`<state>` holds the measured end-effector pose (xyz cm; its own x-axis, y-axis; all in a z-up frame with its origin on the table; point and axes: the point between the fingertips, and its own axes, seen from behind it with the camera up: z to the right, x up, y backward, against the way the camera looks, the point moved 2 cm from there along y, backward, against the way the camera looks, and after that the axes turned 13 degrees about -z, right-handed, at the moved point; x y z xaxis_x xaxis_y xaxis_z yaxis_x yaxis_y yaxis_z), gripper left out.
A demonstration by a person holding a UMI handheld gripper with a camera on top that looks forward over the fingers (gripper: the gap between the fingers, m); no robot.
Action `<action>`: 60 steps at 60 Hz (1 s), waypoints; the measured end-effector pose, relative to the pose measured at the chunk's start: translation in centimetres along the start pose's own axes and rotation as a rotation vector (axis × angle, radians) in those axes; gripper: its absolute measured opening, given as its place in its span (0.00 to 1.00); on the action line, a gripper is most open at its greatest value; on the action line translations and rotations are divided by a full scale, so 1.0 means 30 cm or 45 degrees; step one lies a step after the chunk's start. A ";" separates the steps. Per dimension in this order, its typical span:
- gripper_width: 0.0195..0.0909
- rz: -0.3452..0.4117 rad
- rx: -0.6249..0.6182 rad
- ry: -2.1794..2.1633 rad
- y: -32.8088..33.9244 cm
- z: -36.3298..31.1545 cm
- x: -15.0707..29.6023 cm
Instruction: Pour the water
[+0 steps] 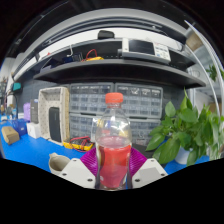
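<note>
A clear plastic bottle (113, 150) with a red cap and red liquid in its lower half stands upright between my fingers. My gripper (113, 168) is shut on the bottle's lower body; both magenta pads (91, 160) press against its sides. The bottle appears lifted above the blue tabletop (30, 150), its base hidden below the fingers. No cup or other receiving vessel shows.
A green leafy plant (185, 130) stands close on the right. Behind are a grey drawer cabinet (125, 100) and shelves with clutter. To the left sit a white framed box (54, 112) and small items (12, 132) on the blue table.
</note>
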<state>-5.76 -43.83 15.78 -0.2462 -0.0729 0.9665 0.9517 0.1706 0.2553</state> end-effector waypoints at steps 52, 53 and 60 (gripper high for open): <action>0.92 0.009 -0.031 -0.114 -0.027 -0.039 -0.171; 0.92 0.009 -0.033 -0.114 -0.019 -0.041 -0.173; 0.91 -0.024 -0.078 -0.126 0.053 -0.037 -0.217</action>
<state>-2.45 -44.19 9.87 -0.2781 0.0227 0.9603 0.9555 0.1094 0.2741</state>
